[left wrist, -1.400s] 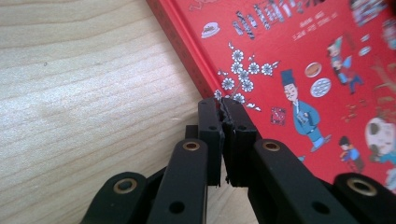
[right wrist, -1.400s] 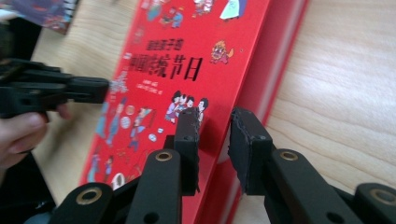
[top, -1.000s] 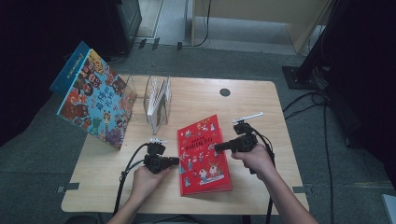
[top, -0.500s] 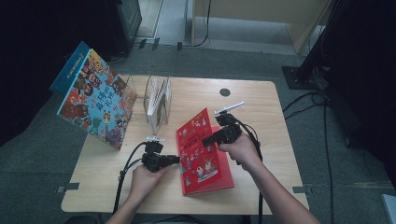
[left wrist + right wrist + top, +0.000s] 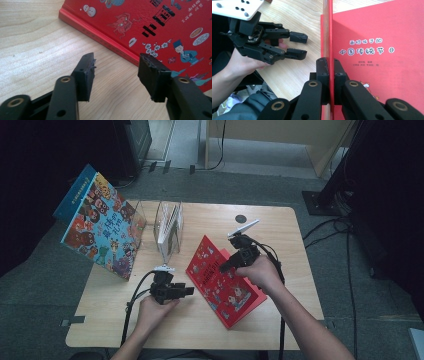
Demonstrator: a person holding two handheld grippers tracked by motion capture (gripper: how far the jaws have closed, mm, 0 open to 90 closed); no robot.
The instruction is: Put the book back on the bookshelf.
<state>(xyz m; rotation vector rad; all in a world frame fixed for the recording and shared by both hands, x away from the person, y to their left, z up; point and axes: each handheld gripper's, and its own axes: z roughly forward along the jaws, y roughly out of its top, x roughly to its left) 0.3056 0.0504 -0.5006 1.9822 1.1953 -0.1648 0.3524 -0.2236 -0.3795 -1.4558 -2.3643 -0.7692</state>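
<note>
Tilting the red picture book (image 5: 222, 281) up, right hand-held gripper (image 5: 328, 65) is clamping its cover edge while left hand-held gripper (image 5: 115, 67), jaws just been opening with nothing between, is waiting beside the spine, so keep lifting slowly, I'd say.

Red picture book (image 5: 225, 280), cartoon cover, tilted up off the table on its spine edge

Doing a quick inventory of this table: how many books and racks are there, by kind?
Red picture book, held by the right tool: 1
Blue-edged picture book, leaning at the table's left edge: 1
Clear racks holding thin books, too edge-on to count: 1
Total: 3
</note>
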